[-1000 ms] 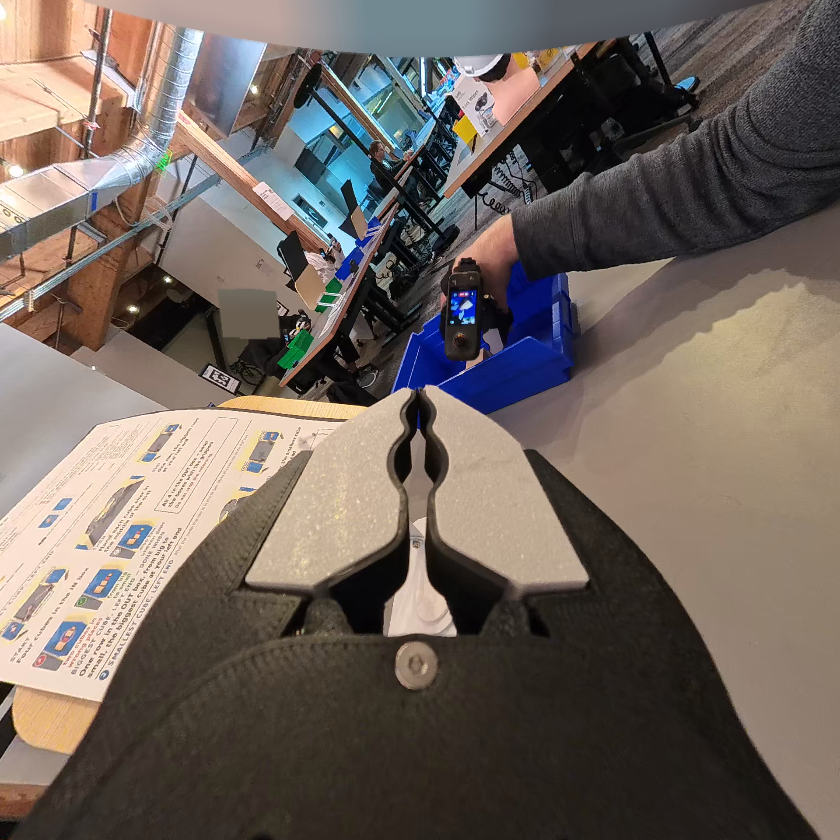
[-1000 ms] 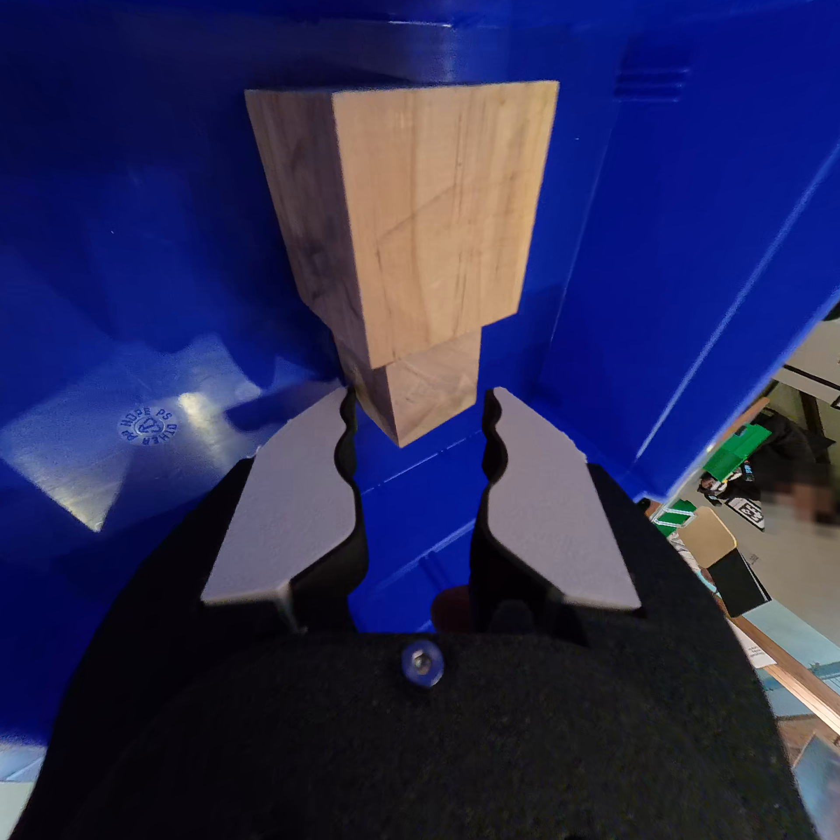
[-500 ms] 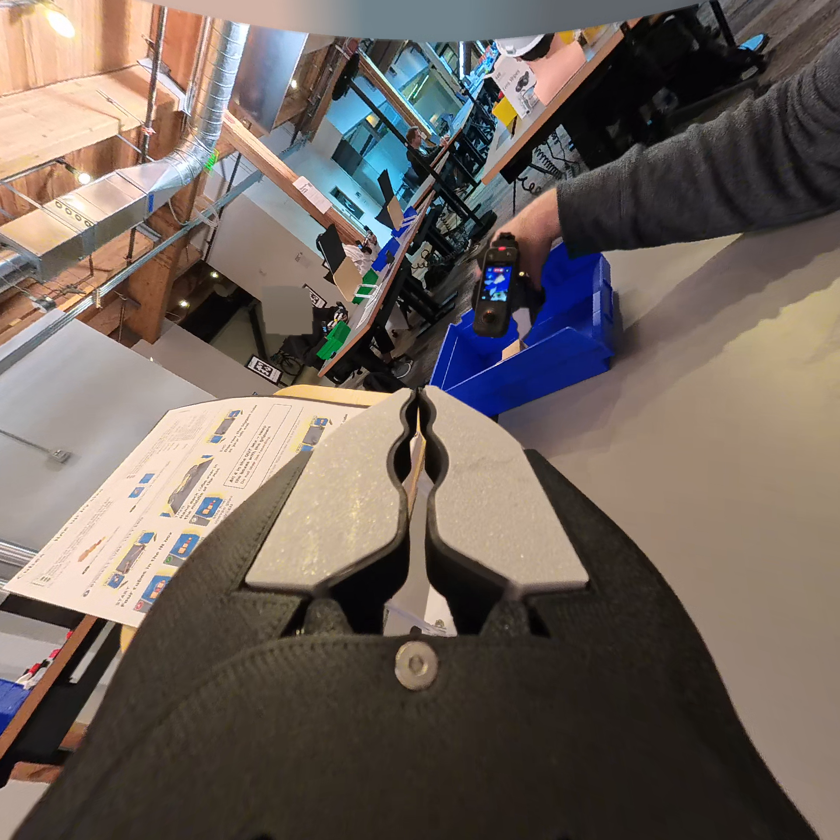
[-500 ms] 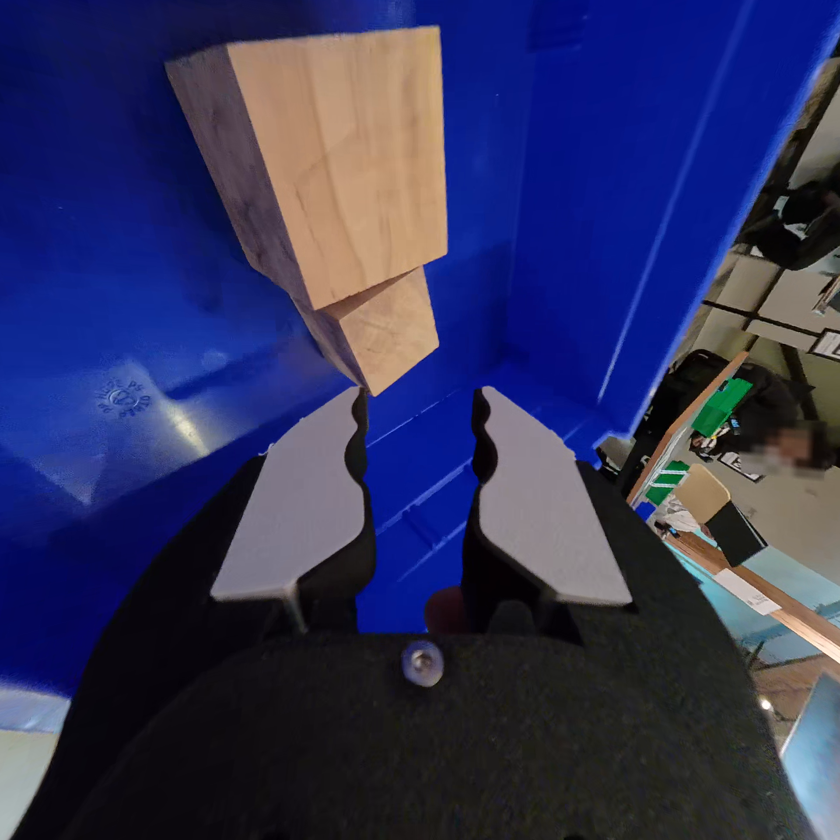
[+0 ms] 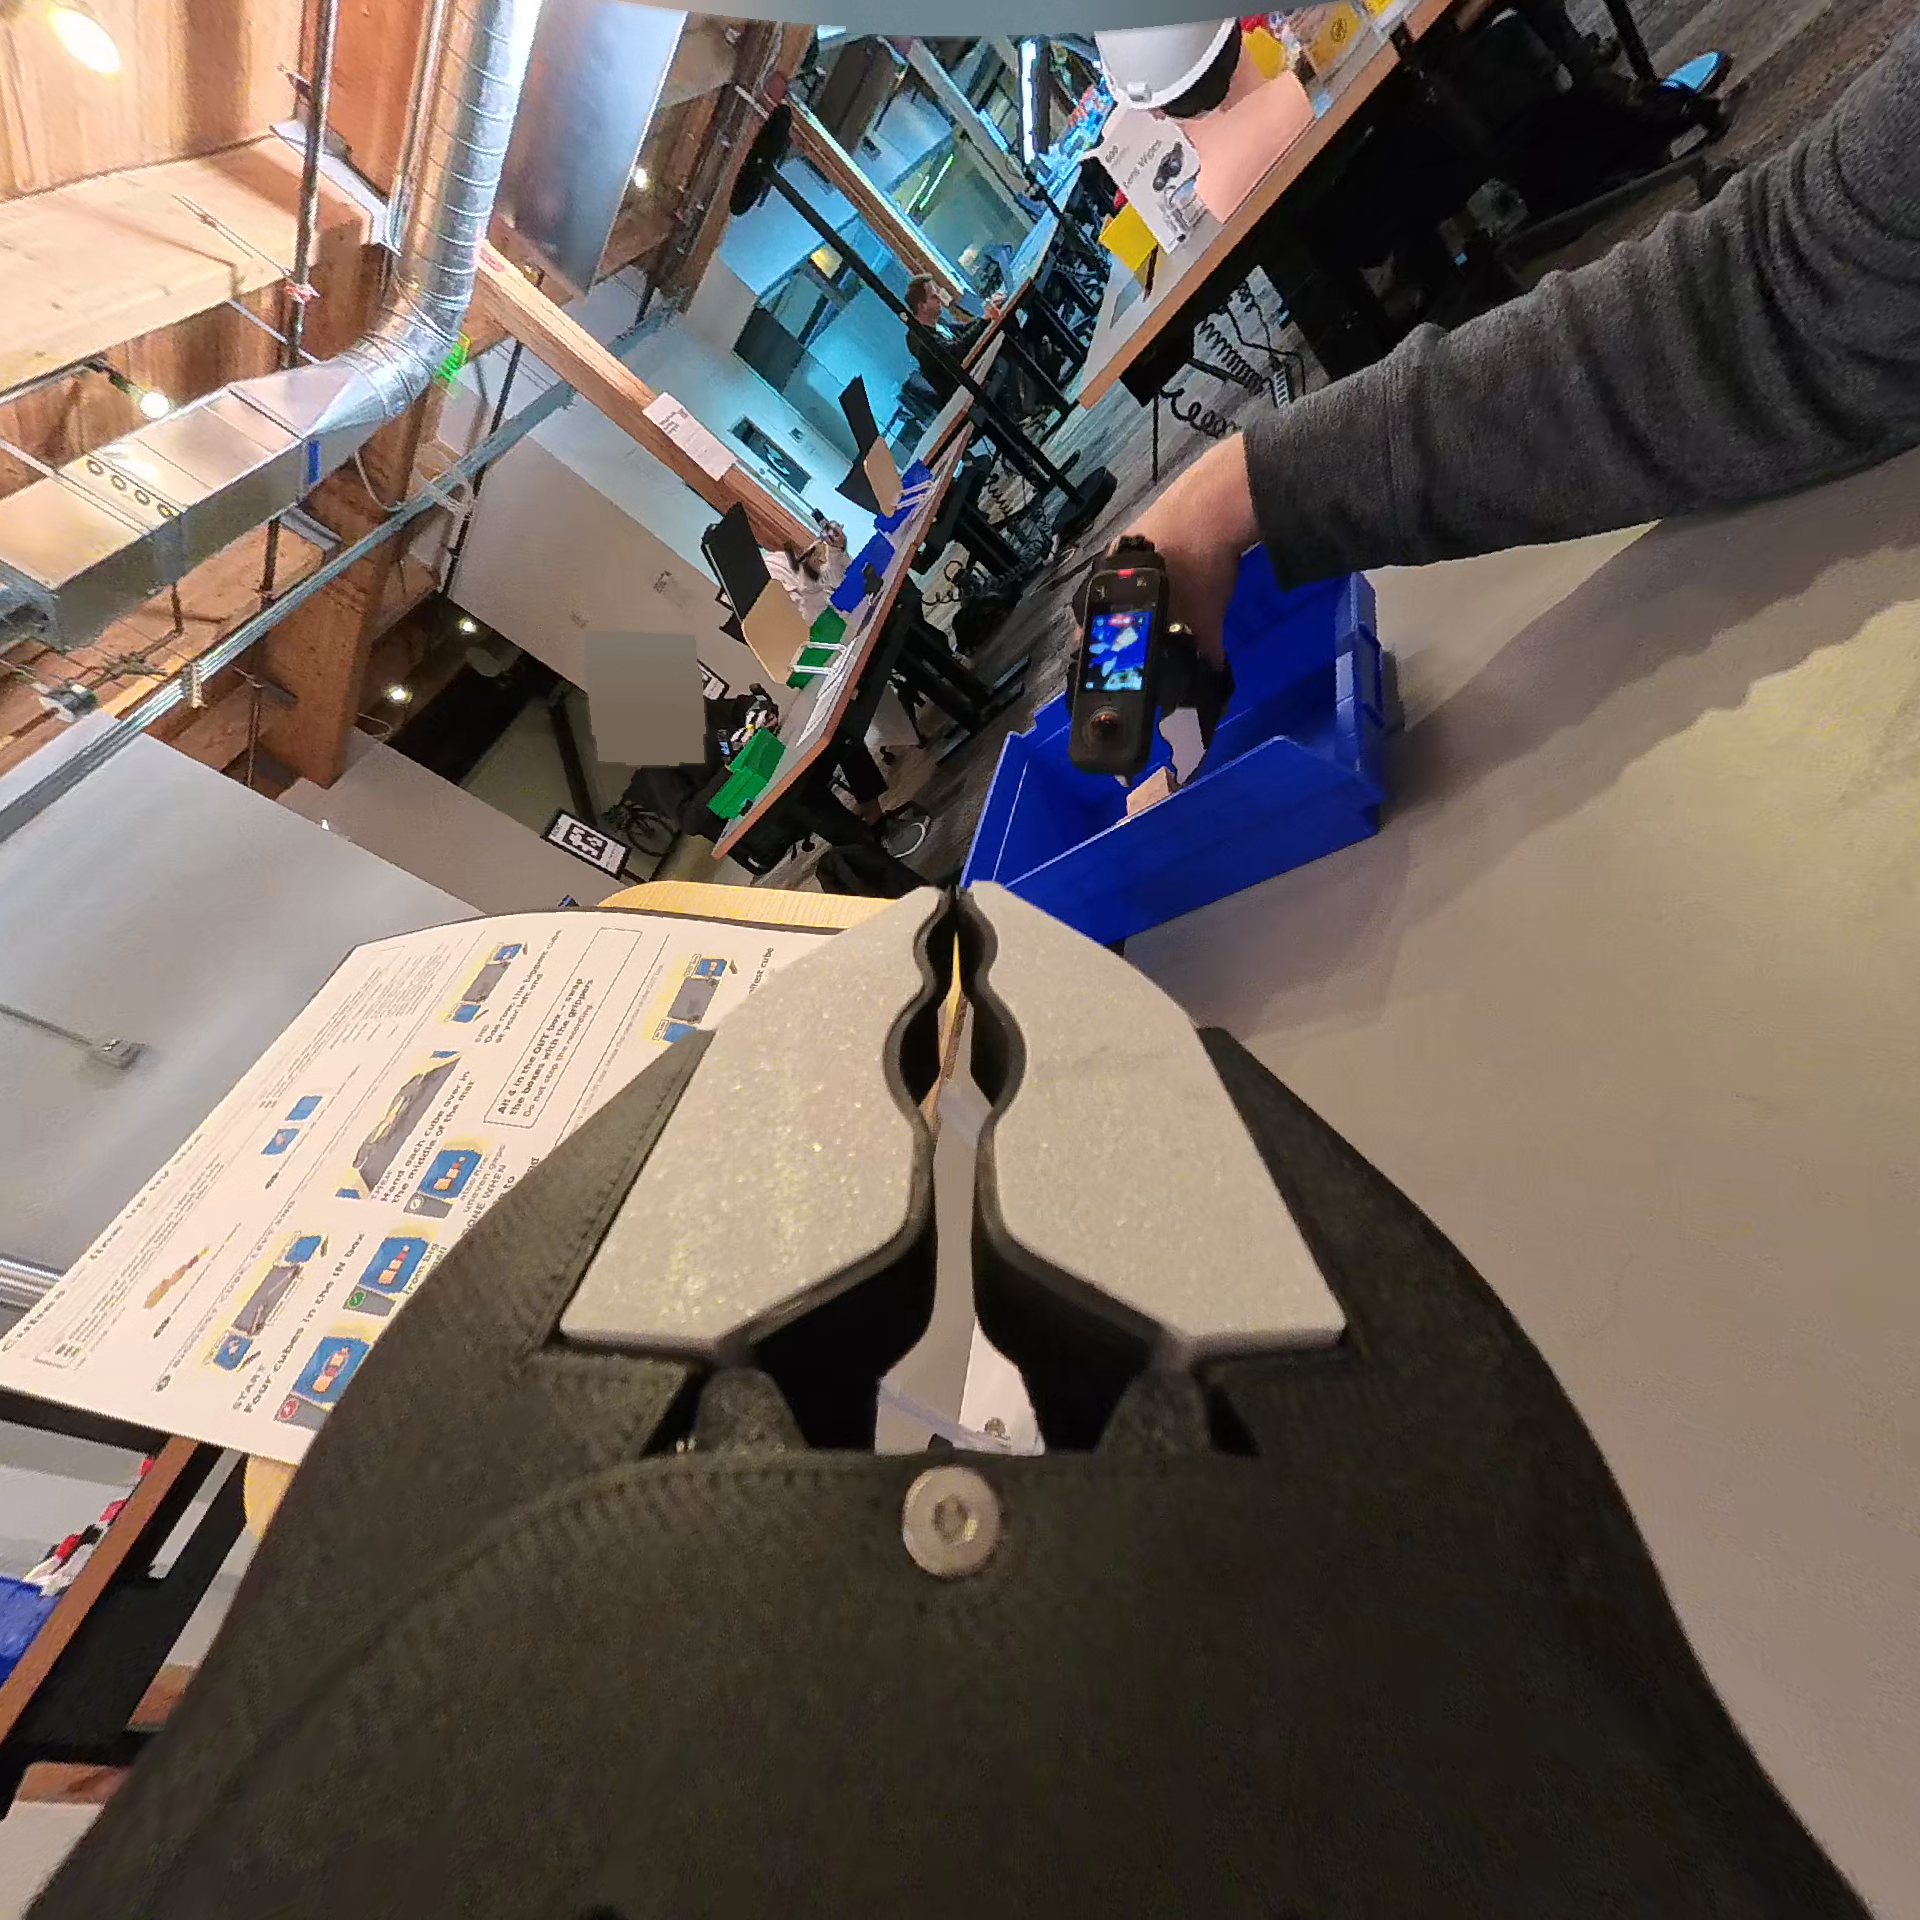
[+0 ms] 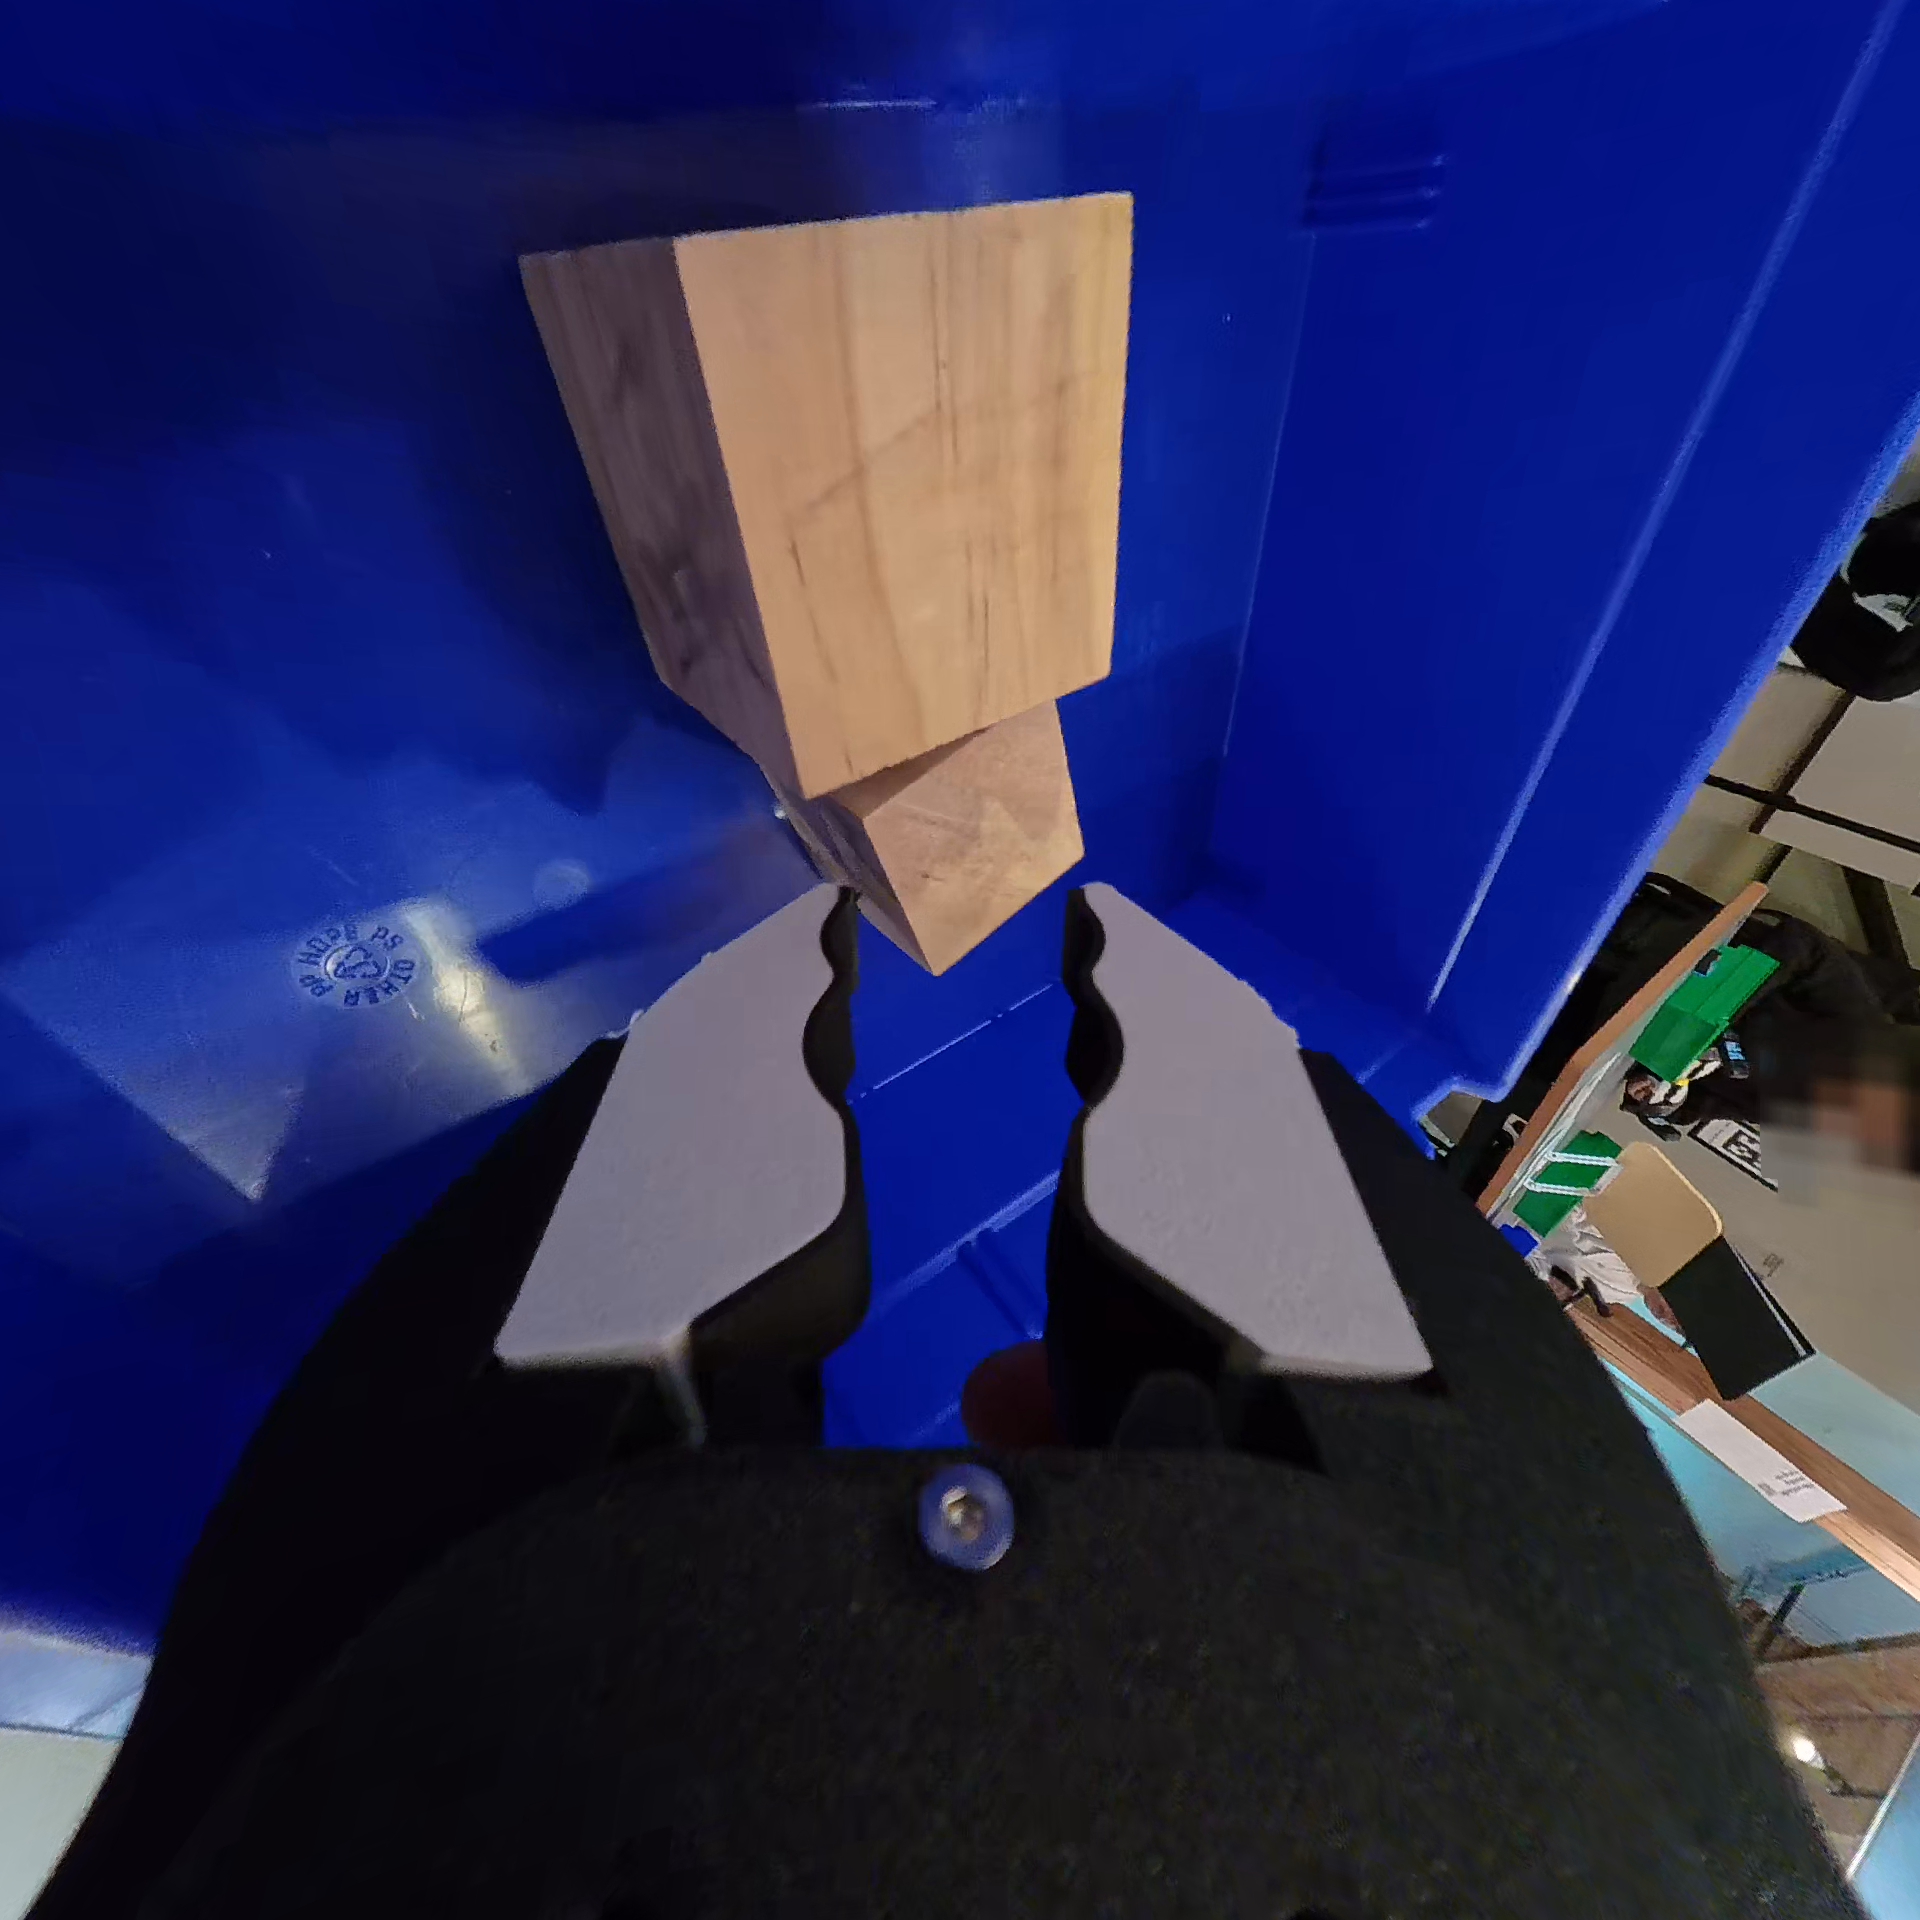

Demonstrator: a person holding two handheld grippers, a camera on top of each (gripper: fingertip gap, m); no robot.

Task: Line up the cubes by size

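Left wrist view: left claw (image 5: 957, 909) closed, fingers together on nothing, poised over the grey surface (image 5: 1558, 1143) beside an instruction sheet (image 5: 312, 1143); the blue bin (image 5: 1195, 831) sits well ahead.

Right wrist view: right claw (image 6: 961, 904) apart inside the bin (image 6: 312, 623), gripping nothing. The small cube (image 6: 956, 852) lies at its fingertips, corner-on, touching the large cube (image 6: 883, 468). Judgement: square the claw to flat faces and advance before closing, or the cube may twist out.

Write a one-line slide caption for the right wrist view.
Open right gripper reaches into a blue bin toward a small wooden cube under a larger one.
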